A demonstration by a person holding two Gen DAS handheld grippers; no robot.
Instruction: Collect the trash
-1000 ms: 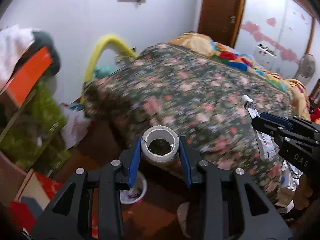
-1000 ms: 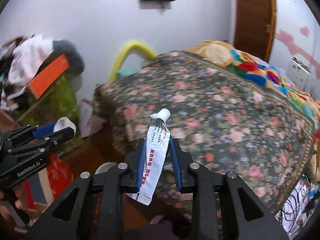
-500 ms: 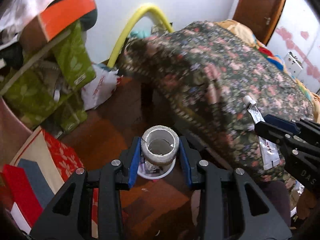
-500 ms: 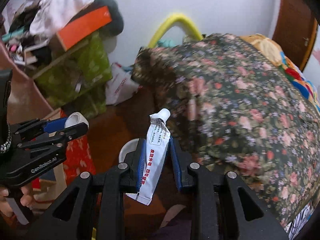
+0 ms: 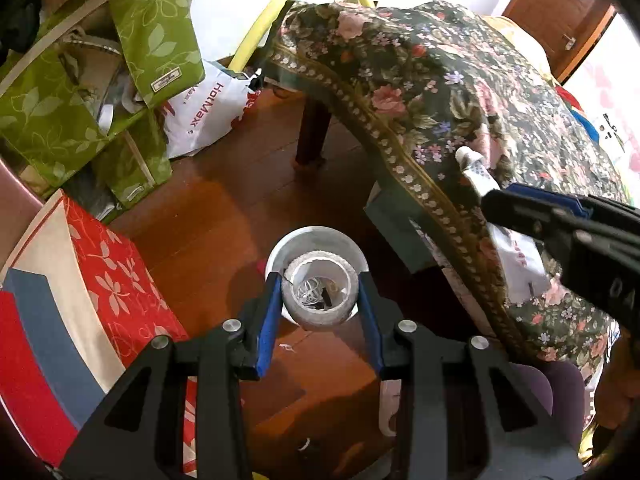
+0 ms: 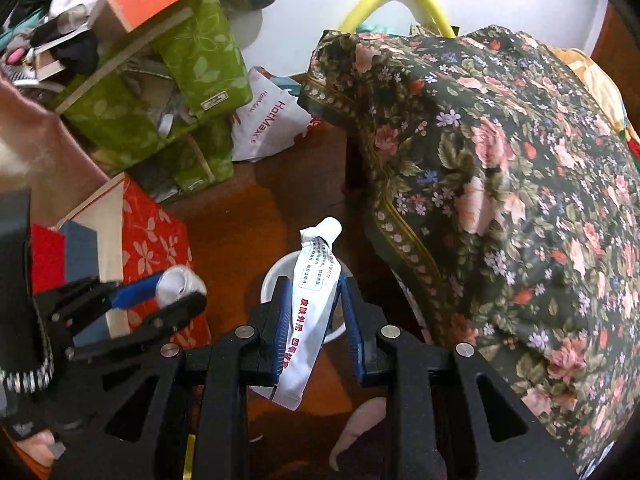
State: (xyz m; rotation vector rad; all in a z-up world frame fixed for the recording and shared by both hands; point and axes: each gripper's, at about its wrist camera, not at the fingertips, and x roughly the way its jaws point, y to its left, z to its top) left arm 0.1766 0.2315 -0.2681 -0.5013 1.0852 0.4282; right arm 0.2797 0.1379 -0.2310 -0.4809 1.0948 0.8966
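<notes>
Two grippers hang over a wooden floor (image 5: pixel 224 208), each with a piece of trash pinched between its blue pads. In the left wrist view, the left gripper (image 5: pixel 319 300) is closed partway on a tape roll (image 5: pixel 320 294), which sits at lower centre of the frame with its hole facing the camera; through and around the roll shows a white bin (image 5: pixel 316 246) standing on the floor with scraps inside. At the right edge of that view the right gripper (image 5: pixel 496 200) reaches in, holding a tube (image 5: pixel 474 170). In the right wrist view, the right gripper (image 6: pixel 314 312) is nearly closed on the white tube (image 6: pixel 314 300) (red print on its side, cap pointing up the frame), and the bin (image 6: pixel 276 276) lies just behind it. The left gripper (image 6: pixel 180 294) with its roll (image 6: pixel 178 280) shows at lower left. A floral cover (image 6: pixel 500 180) fills the right side; green bags (image 6: pixel 192 64) and a red box (image 6: pixel 152 236) sit at left.
</notes>
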